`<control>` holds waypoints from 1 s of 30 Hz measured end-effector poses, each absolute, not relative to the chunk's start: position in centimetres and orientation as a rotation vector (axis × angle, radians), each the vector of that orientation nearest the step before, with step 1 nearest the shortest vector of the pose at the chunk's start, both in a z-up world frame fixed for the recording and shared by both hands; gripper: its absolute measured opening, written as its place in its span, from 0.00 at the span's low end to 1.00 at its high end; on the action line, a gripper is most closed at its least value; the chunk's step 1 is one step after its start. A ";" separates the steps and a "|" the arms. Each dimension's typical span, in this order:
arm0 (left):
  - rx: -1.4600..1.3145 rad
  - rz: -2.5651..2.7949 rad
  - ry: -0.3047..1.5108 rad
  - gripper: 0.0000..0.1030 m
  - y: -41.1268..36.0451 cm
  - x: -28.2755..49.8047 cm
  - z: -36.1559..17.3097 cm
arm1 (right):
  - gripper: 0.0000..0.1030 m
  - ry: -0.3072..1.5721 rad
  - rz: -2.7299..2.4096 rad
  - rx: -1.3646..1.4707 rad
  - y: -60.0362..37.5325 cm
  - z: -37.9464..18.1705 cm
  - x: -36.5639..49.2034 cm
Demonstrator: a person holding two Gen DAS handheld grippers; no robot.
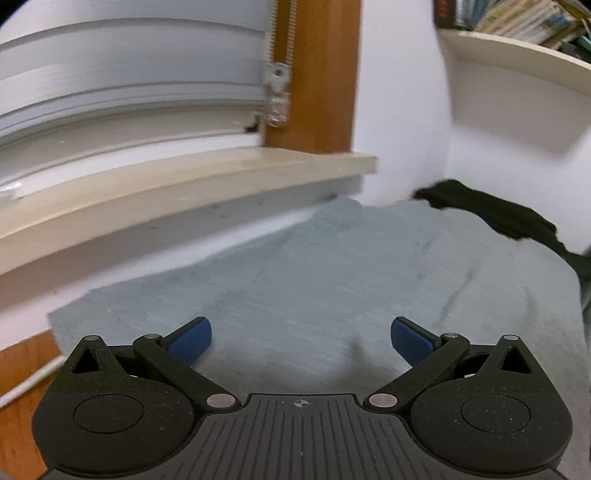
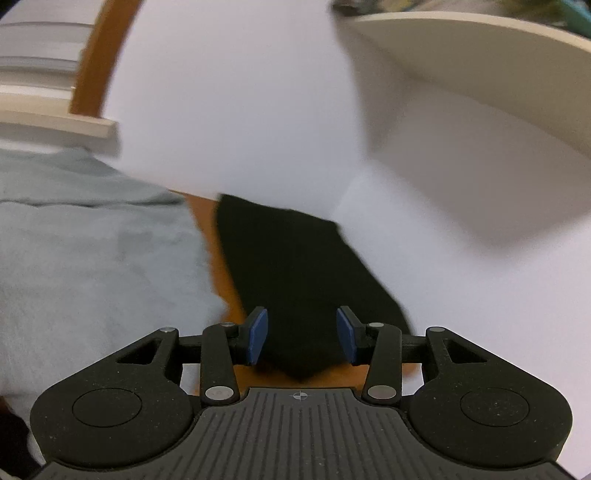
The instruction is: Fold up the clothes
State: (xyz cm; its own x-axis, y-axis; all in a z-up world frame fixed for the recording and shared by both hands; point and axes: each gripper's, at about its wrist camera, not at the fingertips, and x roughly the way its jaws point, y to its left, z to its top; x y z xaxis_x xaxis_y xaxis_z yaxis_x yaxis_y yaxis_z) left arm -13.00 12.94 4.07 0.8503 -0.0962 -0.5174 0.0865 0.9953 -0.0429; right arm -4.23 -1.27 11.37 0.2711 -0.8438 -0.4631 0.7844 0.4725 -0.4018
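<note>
Fingers of the left gripper [image 1: 301,341] stand wide apart over one pale blue cloth [image 1: 314,280]. Right gripper [image 2: 301,338] fingers are apart, one black garment [image 2: 291,269] lying between them at centre, pads not pressing it.

Beige window sill [image 1: 192,184] is jutting out below white blinds [image 1: 129,74] w/ wooden frame [image 1: 317,74]; books [image 1: 517,16] are sitting on shelf [image 1: 517,51] at right.

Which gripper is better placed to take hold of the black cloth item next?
Right: the right gripper has the black cloth item between its open pads. The left gripper faces the pale blue-grey fabric.
</note>
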 end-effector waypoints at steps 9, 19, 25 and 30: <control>-0.008 -0.213 0.588 0.86 10.4 -12.5 4.5 | 0.51 0.575 -0.796 0.133 -7.7 3.7 5.4; -0.021 0.004 0.657 0.88 16.4 -15.9 3.9 | 0.62 0.545 -0.686 0.165 -10.4 1.2 11.5; -0.079 0.071 0.690 0.84 19.7 -17.4 3.4 | 0.69 0.556 -0.671 0.234 -11.5 0.1 11.5; -0.101 0.032 0.723 0.66 20.1 -17.5 2.9 | 0.73 0.554 -0.666 0.264 -11.8 -0.1 11.2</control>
State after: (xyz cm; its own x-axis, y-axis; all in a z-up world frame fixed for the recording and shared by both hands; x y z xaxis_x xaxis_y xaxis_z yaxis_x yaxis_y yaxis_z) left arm -17.46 20.08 2.89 0.7496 -0.0059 -0.6618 -0.0641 0.9946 -0.0816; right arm 11.17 -11.78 -0.07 0.6499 -0.5103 -0.5632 0.6469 0.7604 0.0575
